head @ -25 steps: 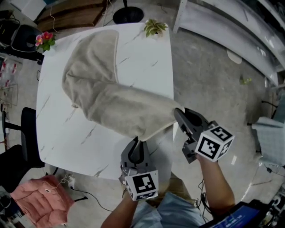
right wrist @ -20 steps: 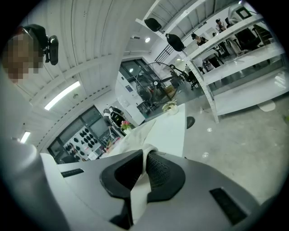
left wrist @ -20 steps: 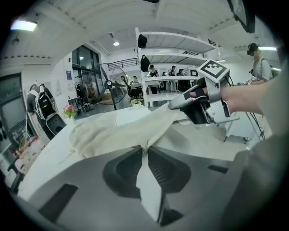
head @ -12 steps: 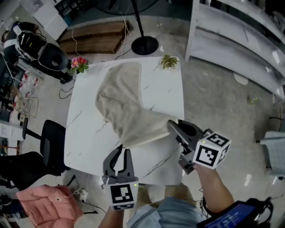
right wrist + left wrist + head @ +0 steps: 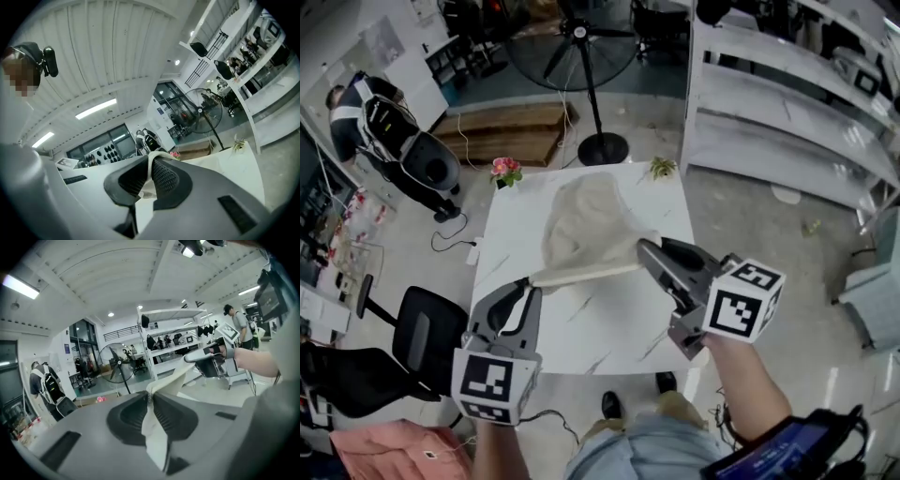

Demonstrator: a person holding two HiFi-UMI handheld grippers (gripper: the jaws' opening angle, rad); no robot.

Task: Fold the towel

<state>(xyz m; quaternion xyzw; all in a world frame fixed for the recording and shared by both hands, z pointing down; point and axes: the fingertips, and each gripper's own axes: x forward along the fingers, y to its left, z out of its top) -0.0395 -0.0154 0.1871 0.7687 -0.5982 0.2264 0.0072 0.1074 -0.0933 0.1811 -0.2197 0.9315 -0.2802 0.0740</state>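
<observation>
Right in front of the person, both hands are up high. The left gripper (image 5: 528, 283) has its fingers (image 5: 127, 418) nearly closed on a thin pinch of the towel (image 5: 586, 220), and the right gripper (image 5: 643, 247) is clamped the same narrow way on the other corner. The near edge is stretched between them in the air, and the rest hangs down to a bunched heap on the far half of the tabletop (image 5: 609, 323). The grip worries me: so little cloth is caught that a sharp tug or the weight of the hanging part could pull a corner free, and that side would drop. The left corner looks lower than the right, so I'd expect a crooked fold if it goes down like that. The far end lies near the pink flowers (image 5: 504, 170) and the little green plant (image 5: 661, 168) on the back edge, and a sweep forward could knock them off. The near tabletop is bare, with nothing in the way. On the floor to the left are an office chair (image 5: 422, 328) and a pink cushion (image 5: 394, 455). Beyond the table stand a fan (image 5: 577, 42) and a wooden pallet (image 5: 502, 131), with white shelves (image 5: 787, 122) on the right and a person (image 5: 370, 103) bent over at the far left.
</observation>
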